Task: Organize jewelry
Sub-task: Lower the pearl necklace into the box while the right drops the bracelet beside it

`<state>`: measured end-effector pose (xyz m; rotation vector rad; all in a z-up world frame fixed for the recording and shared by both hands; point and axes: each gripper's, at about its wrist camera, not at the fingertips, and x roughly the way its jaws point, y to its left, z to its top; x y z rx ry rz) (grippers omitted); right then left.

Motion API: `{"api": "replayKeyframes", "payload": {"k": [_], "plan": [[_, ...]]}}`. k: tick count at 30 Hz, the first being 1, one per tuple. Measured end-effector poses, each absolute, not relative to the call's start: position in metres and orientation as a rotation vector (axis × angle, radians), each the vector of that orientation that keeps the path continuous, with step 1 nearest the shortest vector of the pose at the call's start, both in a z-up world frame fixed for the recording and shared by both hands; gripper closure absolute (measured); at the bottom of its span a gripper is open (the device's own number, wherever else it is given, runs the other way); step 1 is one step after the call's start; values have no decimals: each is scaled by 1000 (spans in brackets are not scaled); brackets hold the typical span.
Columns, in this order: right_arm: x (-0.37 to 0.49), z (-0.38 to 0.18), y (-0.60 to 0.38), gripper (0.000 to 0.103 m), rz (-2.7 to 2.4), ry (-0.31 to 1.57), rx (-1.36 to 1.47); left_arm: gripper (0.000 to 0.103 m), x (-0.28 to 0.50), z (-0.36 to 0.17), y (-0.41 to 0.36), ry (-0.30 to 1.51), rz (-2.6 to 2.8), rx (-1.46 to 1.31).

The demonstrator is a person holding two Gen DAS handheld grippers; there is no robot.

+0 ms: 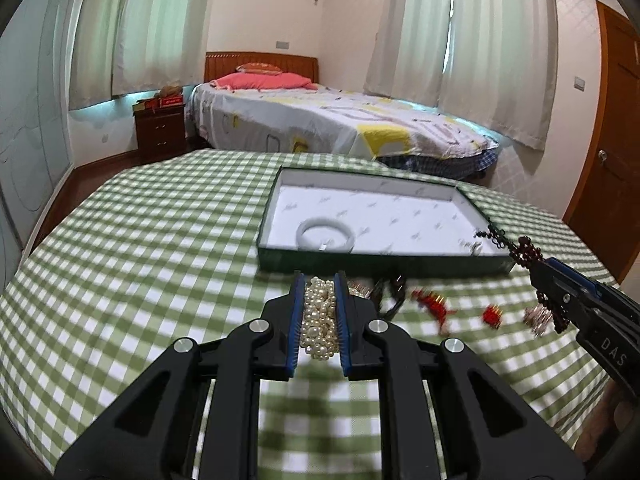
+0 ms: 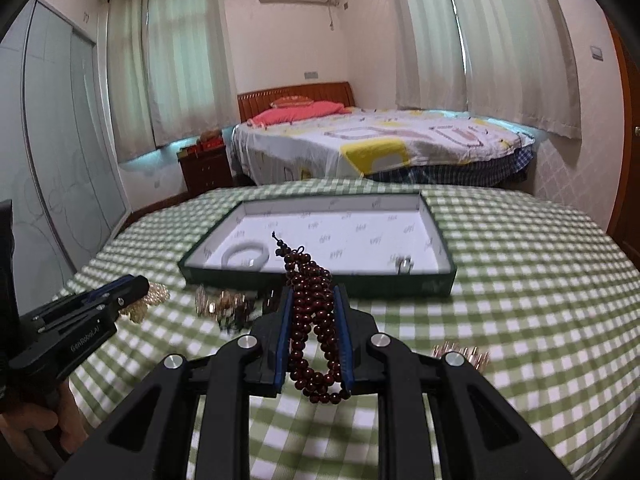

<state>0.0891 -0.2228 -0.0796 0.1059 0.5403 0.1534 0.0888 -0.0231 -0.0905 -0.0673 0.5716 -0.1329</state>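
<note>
Dark bead strand (image 2: pixel 316 320) between right gripper (image 2: pixel 314 300) fingers

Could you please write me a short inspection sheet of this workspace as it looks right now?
Surface: green checked tablecloth covers the table.
Job's things: shallow tray holds a white bangle and a small ring; pearl strand and dark red bead strand are both held.
Clutter: red pieces, gold pieces and dark pieces, blurred, lie loose in front of the tray.
Grippers: left tongs shut on the pearl strand; right tongs shut on the dark red bead strand.
Cables: nothing seen.
Surroundings: bed, nightstand, curtains, door.
</note>
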Motion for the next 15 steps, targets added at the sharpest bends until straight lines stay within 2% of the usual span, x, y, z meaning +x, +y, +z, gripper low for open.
{"api": "replayKeyframes", "payload": {"k": [15], "plan": [[170, -54, -240, 82, 135, 475, 128, 88, 174, -60, -74, 543, -245, -64]]}}
